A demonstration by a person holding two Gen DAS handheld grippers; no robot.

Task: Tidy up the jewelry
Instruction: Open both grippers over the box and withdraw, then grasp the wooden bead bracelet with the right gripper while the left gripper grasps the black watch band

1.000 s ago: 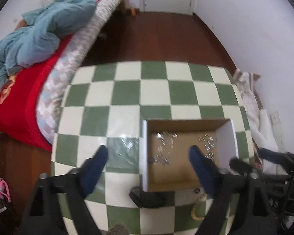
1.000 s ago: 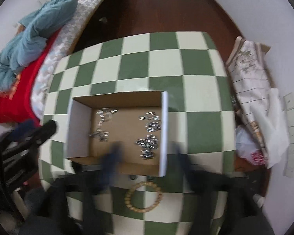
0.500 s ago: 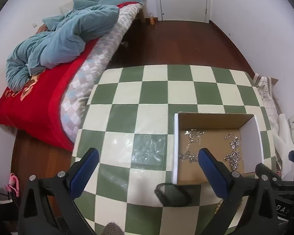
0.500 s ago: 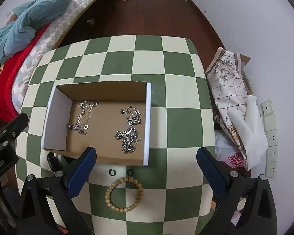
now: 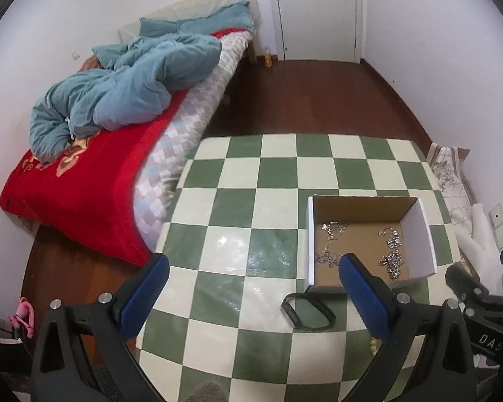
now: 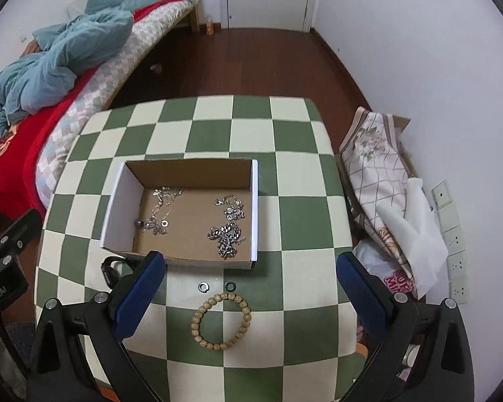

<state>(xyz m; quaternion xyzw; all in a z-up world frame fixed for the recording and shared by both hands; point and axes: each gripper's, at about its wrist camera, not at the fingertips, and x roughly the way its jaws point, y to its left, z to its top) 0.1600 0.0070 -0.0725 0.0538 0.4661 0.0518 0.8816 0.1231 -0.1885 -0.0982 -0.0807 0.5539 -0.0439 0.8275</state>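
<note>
Grippers (image 5: 251, 279) (image 6: 249, 278) both spread, empty | bead bracelet (image 6: 221, 321), 2 rings (image 6: 203, 287): right view only

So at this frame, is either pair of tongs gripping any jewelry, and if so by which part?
Nothing is held. The left tongs and right tongs both stand wide open and empty above the table; the bead bracelet lies loose on the cloth, and the chains sit in the box.
</note>
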